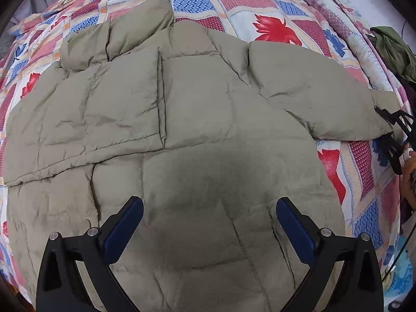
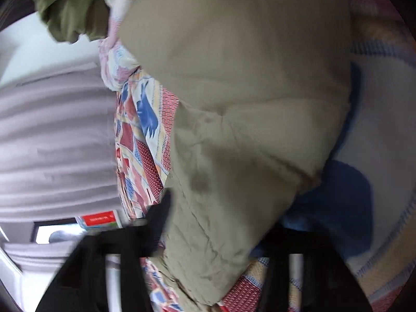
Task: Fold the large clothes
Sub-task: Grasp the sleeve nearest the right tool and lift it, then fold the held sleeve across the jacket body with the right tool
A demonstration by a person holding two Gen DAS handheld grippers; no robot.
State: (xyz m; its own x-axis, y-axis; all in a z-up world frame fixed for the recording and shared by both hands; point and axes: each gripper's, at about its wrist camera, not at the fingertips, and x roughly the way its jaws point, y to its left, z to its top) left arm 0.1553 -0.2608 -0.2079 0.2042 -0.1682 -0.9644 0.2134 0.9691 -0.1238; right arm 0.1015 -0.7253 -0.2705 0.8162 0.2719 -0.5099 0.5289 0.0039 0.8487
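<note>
A khaki puffer jacket lies spread flat on the bed and fills the left wrist view. Its left sleeve is folded up onto the body. Its right sleeve stretches out to the right. My left gripper hovers open over the jacket's lower middle, nothing between its blue pads. My right gripper is at the cuff of the right sleeve. In the blurred right wrist view the sleeve runs down between the fingers of the right gripper, which is closed on the cuff.
A patchwork bedspread with red and blue leaves covers the bed. A dark green garment lies at the bed's right edge, also in the right wrist view. A person's hand holds the right tool. A grey curtain hangs beyond the bed.
</note>
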